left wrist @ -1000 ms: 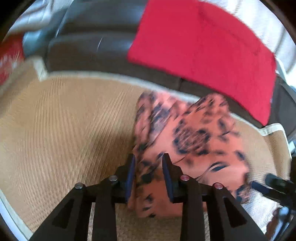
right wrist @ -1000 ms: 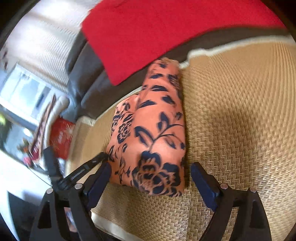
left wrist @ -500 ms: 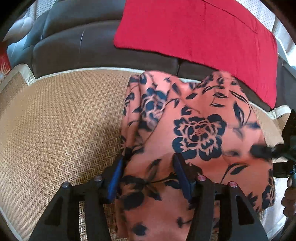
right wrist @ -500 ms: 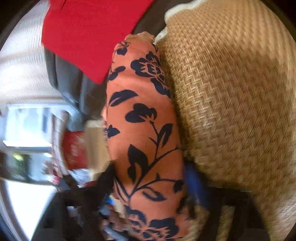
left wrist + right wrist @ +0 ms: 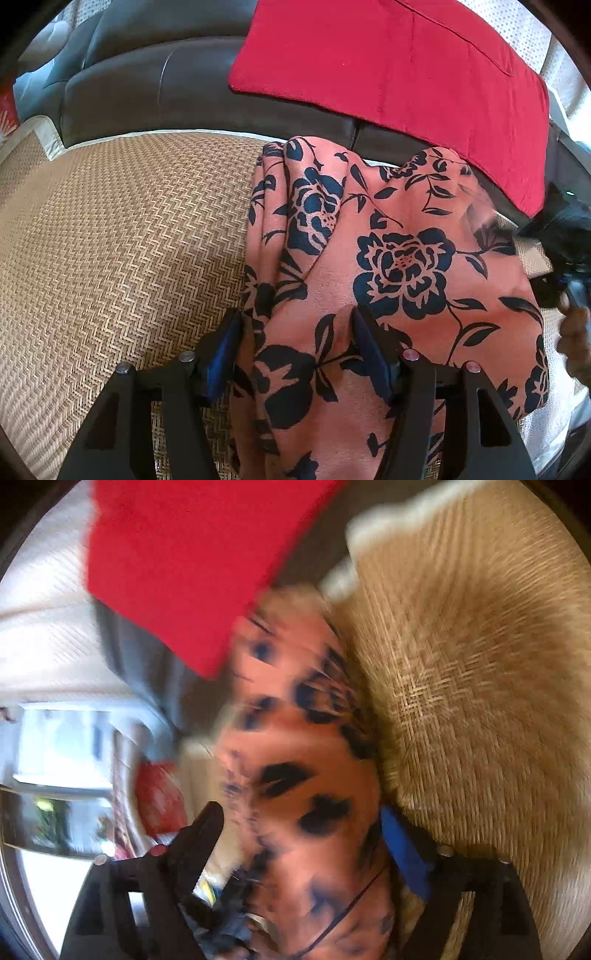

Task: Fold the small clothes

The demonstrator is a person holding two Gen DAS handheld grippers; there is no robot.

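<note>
Left wrist view: left gripper sits low over the near edge of the floral garment, salmon-orange fabric with a dark navy flower print. A thick fold of the cloth fills the gap between the two blue-padded fingers; the jaws stand moderately apart, and whether they press the cloth cannot be told. The garment lies bunched and partly folded on the woven straw mat, its far edge reaching the mat's pale border. Behind the mat is a dark leather sofa back with a red cloth draped over it. The right gripper appears at the right edge of this view, blurred, beside the garment's right side.

Right wrist view: heavily motion-blurred. Right gripper has garment fabric between its fingers, one blue pad on the right; jaws partly open, grip on the cloth not determinable through the blur. Mat to the right, red cloth above.
</note>
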